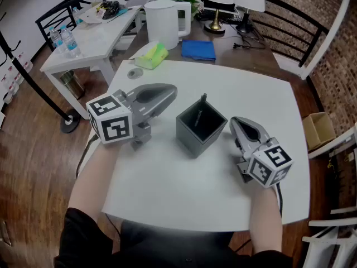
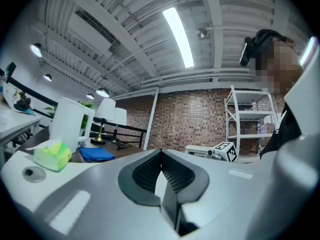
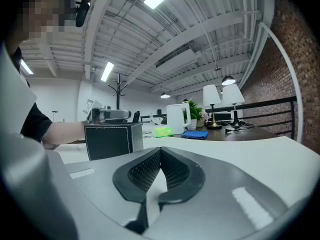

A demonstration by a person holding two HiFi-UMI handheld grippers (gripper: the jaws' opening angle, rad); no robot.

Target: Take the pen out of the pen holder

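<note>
While the pen stands inside the pen holder, leaning toward its far corner with its top poking above the rim, neither hand-held tool has a grip on it. The pen holder is a dark grey square box near the middle of the white tabletop. The left gripper hangs over the left half of the tabletop, its nose aimed at the holder's far left corner but apart from it. Its own view shows the ribbed pads pressed together at the tip, with nothing caught between them. The right gripper lies toward the right edge, with its nose just beside the holder's right wall, and the head view does not settle whether the two touch. In the right gripper view the jaws likewise meet at the tip and pinch nothing, and the pen holder appears off to the left of them rather than between them. A small round disc lies near the far left corner of the tabletop. Beyond the far edge, on a brown table, sit a green packet, a folded blue cloth and a white jug.
</note>
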